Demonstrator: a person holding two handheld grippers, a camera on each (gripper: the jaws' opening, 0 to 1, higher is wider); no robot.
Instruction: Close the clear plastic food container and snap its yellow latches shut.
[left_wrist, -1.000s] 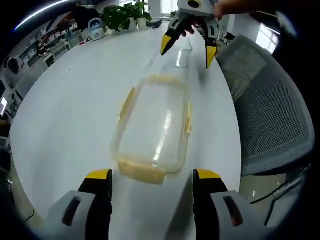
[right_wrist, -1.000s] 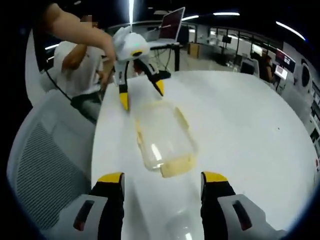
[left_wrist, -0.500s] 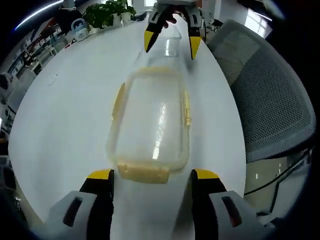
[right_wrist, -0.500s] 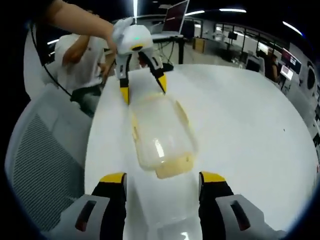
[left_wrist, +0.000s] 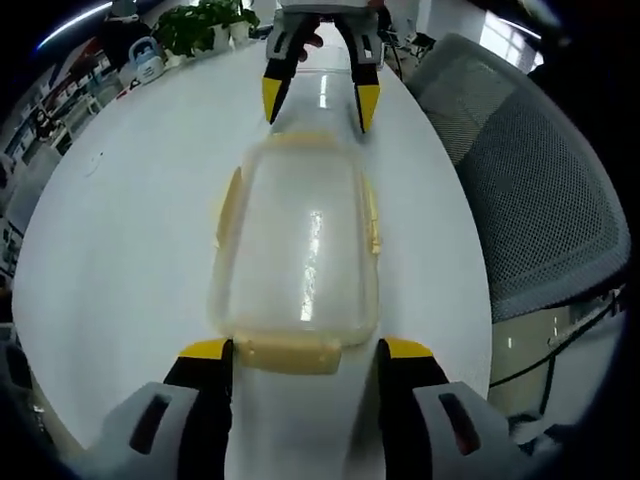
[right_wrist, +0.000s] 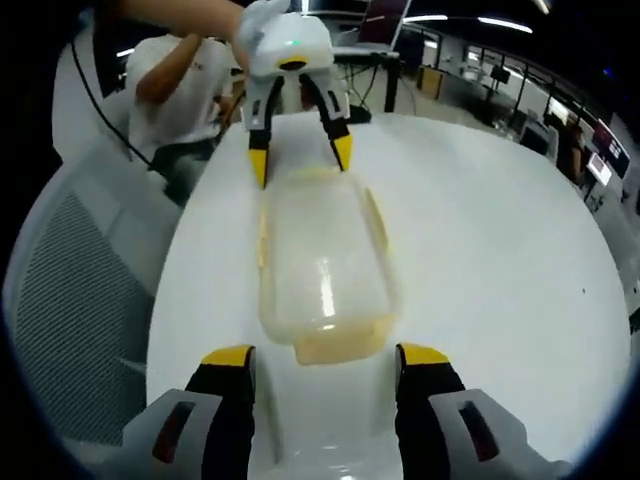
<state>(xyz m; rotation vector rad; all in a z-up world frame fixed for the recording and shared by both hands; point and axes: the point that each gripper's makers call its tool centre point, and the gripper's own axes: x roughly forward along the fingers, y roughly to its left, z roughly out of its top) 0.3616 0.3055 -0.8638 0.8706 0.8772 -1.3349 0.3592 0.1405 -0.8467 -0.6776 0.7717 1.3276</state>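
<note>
container (left_wrist: 298, 245) lying lid-on along the white table (left_wrist: 120, 230) | I'm bracketing each end latch: left gripper (left_wrist: 303, 352) and right gripper (right_wrist: 326, 356) both spread apart | probably lining up to press

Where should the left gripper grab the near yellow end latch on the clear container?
Take the yellow end latch by its protruding flap, coming straight in along the white table from the short end. It juts out flat from the clear rectangular plastic container, right between the left gripper fingers, already open around it.
</note>
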